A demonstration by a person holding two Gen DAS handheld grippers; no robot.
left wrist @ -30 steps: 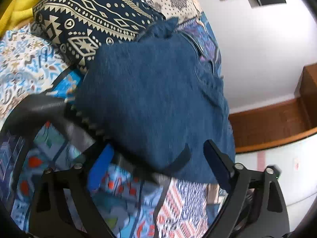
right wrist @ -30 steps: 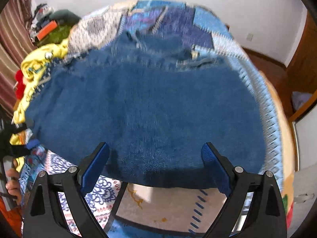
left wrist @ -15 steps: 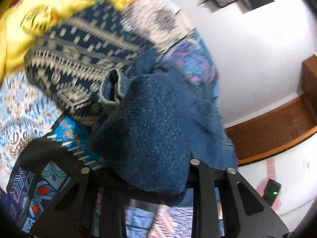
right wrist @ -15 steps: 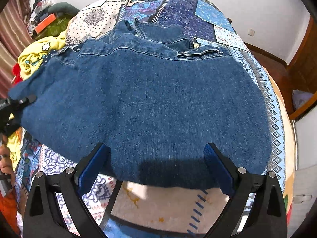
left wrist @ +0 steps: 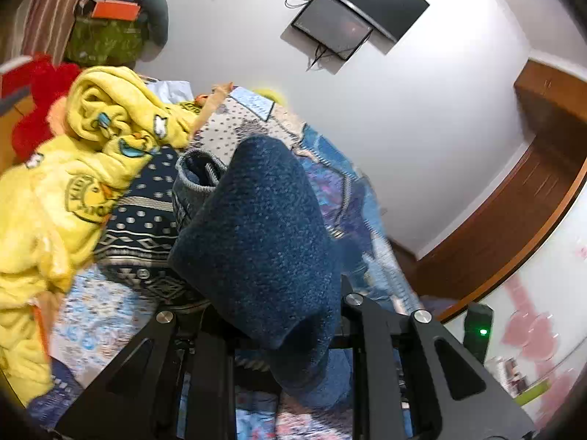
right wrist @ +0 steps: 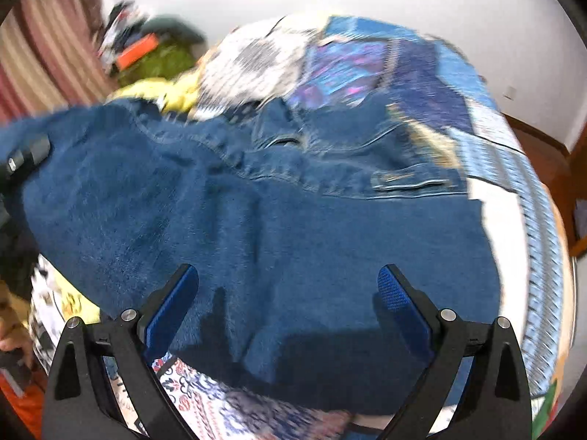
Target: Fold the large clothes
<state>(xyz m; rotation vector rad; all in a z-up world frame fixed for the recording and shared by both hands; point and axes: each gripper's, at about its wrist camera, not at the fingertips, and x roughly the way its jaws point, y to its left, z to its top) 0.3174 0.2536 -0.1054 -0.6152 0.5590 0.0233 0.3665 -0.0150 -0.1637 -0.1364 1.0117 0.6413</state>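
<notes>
Item: jacket [right wrist: 293, 227], denim, spread on bed [right wrist: 513, 168]. I judge it heavy, limp, not slippery; take hems and seams.
Left tongs [left wrist: 271, 330]: closing, pinching sleeve, 12 o'clock.
Right tongs [right wrist: 288, 293]: wide, empty, over hem.
Far: yellow blanket [left wrist: 73, 168], 10 o'clock.

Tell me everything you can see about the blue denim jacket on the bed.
The denim jacket is dark blue, of thick cloth with lighter stitched seams, a collar and a flap pocket near its far edge. It lies spread over the patterned bedspread, mostly flat but wrinkled. One sleeve, with its cuff open, is raised off the bed, and the left gripper has it between its closing jaws. The right gripper hangs open above the near hem and does not grip it.
</notes>
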